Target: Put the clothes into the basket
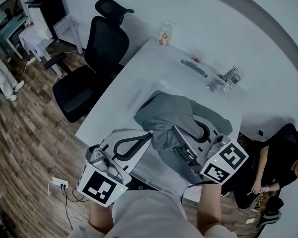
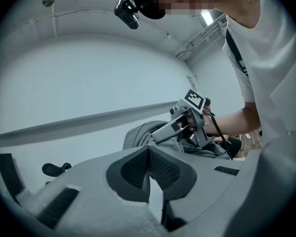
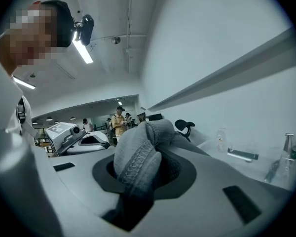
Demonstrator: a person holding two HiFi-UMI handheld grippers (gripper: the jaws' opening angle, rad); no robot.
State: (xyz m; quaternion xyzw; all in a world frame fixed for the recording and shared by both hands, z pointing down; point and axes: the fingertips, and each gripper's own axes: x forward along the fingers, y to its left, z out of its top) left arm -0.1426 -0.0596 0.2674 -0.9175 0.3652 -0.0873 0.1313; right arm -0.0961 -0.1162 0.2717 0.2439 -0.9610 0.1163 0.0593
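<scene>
A grey garment (image 1: 169, 110) lies heaped on the white worktop (image 1: 139, 73), one ribbed fold pinched between the jaws of the right tool (image 3: 143, 174). The rest of the cloth bunches ahead of that tool and trails back under it toward the near edge of the worktop, so its long axis runs roughly along the line the tool points.

The left tool (image 2: 149, 169) sits just beside the cloth on the side away from the right tool, with the garment ahead of it and off to its right. Its pads are pressed together with nothing between them. The right hand is plainly the nearer one and already has the load.

No basket can be made out in any view, so which way the garment must travel cannot be judged from here. A small bottle (image 1: 163, 35) stands well ahead of both tools at the far edge; its contents cannot be told.
</scene>
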